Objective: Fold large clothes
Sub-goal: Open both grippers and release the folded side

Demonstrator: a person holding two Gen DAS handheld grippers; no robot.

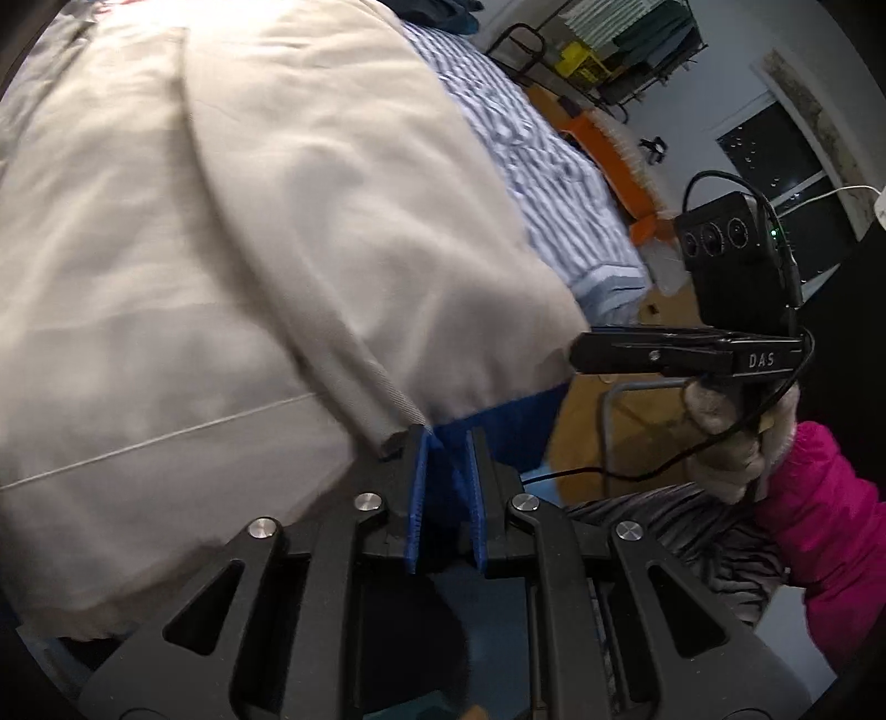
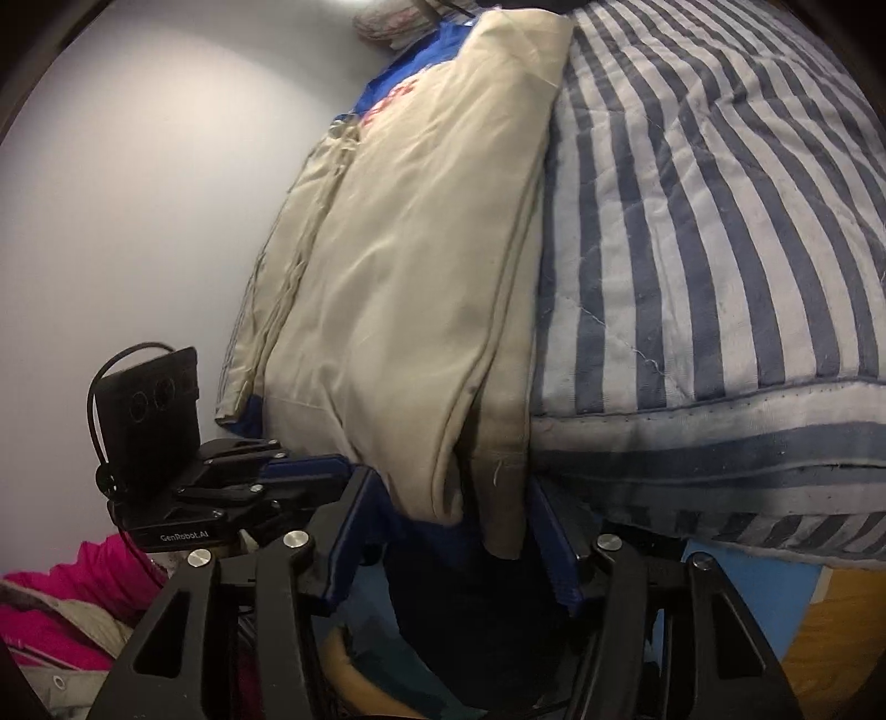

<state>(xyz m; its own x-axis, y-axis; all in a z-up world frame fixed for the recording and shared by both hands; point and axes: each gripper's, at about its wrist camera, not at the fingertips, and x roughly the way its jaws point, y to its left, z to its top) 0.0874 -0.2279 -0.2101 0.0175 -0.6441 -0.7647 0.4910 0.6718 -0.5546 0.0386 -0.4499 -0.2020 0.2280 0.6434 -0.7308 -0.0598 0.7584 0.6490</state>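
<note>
A large beige garment with blue trim lies folded lengthways on a striped bed; it also shows in the right wrist view. My left gripper has blue pads nearly closed on the garment's near hem corner. My right gripper stands wide open with the garment's near end hanging between its blue pads. In the left wrist view the right gripper sits at the garment's other near corner, held by a gloved hand. In the right wrist view the left gripper is at the left.
A blue-and-white striped quilt covers the bed. A white wall is on the left. A pink jacket sleeve is close by. An orange object, a rack with clothes and a dark window stand beyond the bed.
</note>
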